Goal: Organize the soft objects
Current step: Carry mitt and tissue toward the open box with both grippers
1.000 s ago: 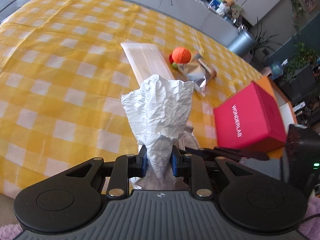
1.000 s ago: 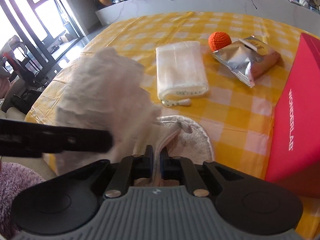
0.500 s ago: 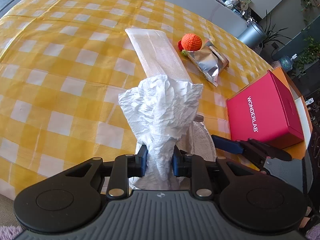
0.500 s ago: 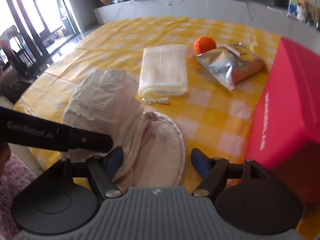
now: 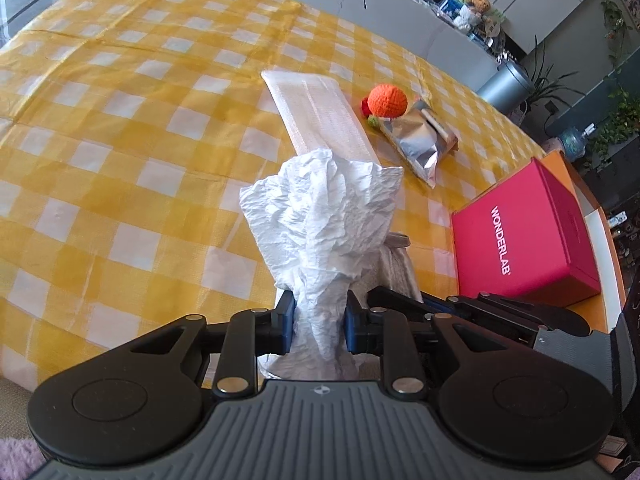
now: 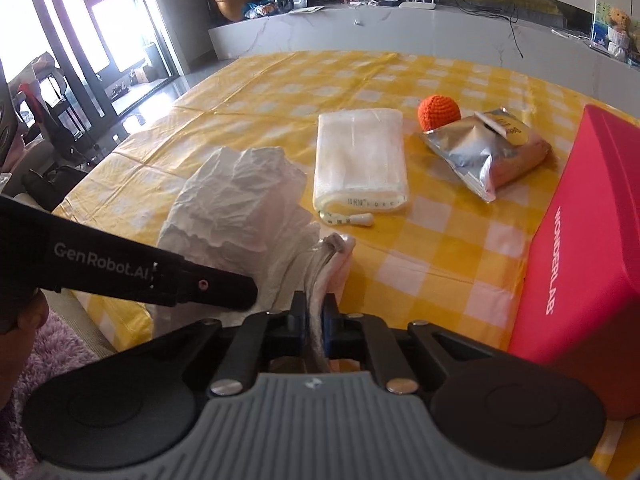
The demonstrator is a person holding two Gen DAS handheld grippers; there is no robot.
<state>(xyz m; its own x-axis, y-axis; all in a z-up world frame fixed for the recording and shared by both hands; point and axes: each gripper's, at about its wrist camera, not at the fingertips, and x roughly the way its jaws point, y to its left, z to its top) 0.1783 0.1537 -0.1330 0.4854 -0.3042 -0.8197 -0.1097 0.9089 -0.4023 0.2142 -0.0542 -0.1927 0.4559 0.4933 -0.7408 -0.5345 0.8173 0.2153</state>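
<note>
1. The white crumpled cloth (image 5: 320,220) stands upright off the near table edge, pinched by the left gripper (image 5: 319,326).
2. The right gripper (image 6: 315,326) has just closed on the beige towel (image 6: 328,264) directly alongside, long axis pointing away.
3. Folded white pack (image 6: 360,160) lies ahead on the checked tablecloth (image 5: 120,120).

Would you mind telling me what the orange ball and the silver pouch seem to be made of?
The orange ball looks like crocheted yarn: matte, with a knotted, bumpy weave. The silver pouch looks like metallised foil or plastic film: shiny, creased, catching sharp glints; which of the two, I cannot tell.
</note>
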